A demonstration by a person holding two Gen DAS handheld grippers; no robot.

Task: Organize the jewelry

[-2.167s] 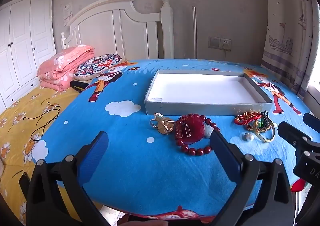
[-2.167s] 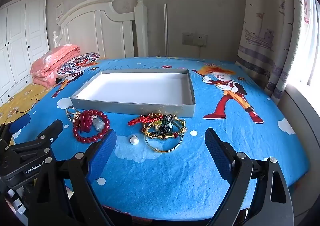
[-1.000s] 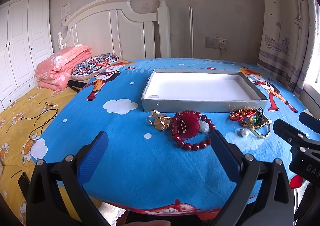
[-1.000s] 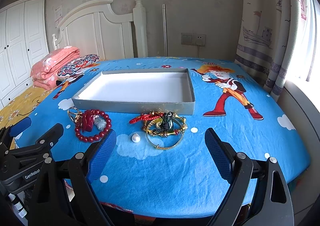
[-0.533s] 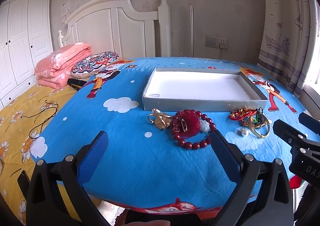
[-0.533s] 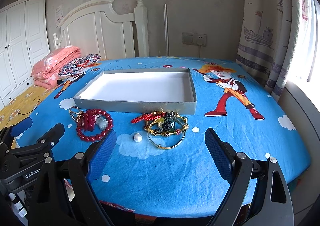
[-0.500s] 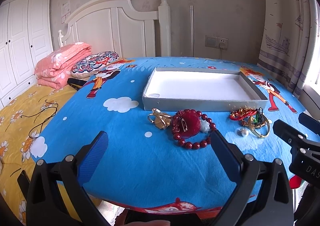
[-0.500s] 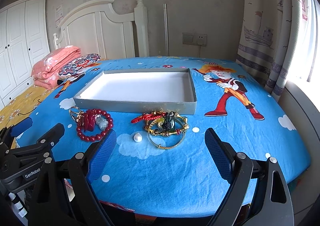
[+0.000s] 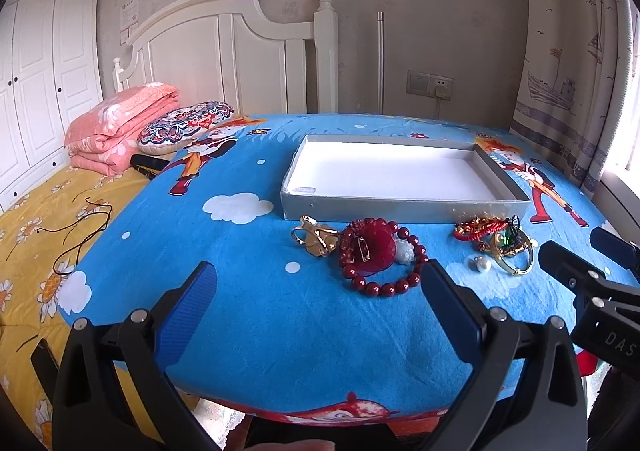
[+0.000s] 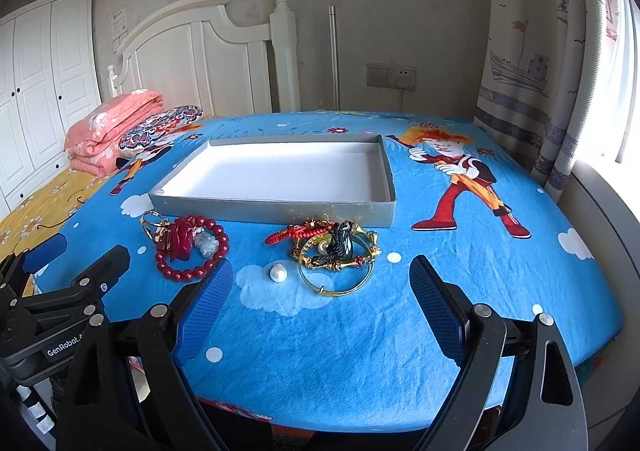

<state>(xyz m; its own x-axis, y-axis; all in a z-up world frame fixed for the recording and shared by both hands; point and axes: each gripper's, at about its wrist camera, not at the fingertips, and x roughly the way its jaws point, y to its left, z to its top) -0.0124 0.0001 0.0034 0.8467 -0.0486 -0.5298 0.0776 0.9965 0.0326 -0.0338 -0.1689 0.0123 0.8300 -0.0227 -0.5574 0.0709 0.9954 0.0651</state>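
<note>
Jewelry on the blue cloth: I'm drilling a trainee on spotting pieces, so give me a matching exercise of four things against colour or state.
Things:
1. bead bracelet
2. loose pearl
3. bangle
4. tray

Descriptions:
A. white, lying alone on a cloud print
B. grey walls, nothing inside
C. dark red, ringed around a red flower piece
D. gold, nearest the right claw

Pairs: 1-C, 2-A, 3-D, 4-B
</note>
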